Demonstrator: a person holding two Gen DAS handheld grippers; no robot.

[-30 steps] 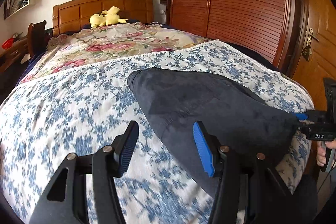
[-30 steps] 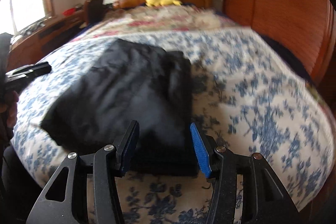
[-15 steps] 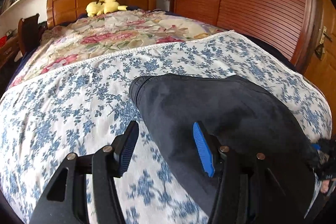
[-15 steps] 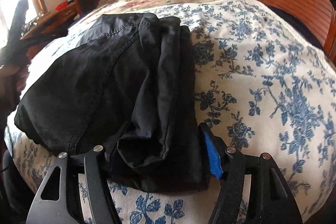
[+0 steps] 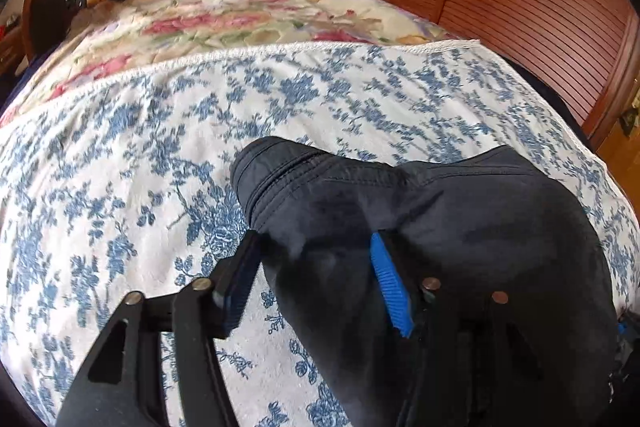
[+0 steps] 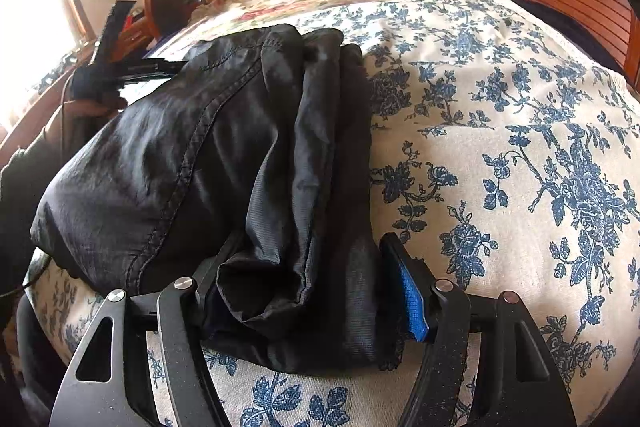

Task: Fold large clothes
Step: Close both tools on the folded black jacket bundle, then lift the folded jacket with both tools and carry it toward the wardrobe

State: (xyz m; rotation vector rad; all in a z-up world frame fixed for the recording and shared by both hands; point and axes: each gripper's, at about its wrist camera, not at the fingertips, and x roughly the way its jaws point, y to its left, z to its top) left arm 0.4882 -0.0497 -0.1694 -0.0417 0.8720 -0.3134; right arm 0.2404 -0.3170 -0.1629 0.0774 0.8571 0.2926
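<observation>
Now both grippers' jaws further around garment [image 6: 224, 163]

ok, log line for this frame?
left gripper: open around trousers | right gripper: open around trousers' end | trousers: folded on bedspread

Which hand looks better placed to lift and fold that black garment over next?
Probably the right. Its tool straddles a bunched end of the black garment, with fabric filling the gap. The left tool also has cloth between its fingers, but only the garment's side edge.
</observation>
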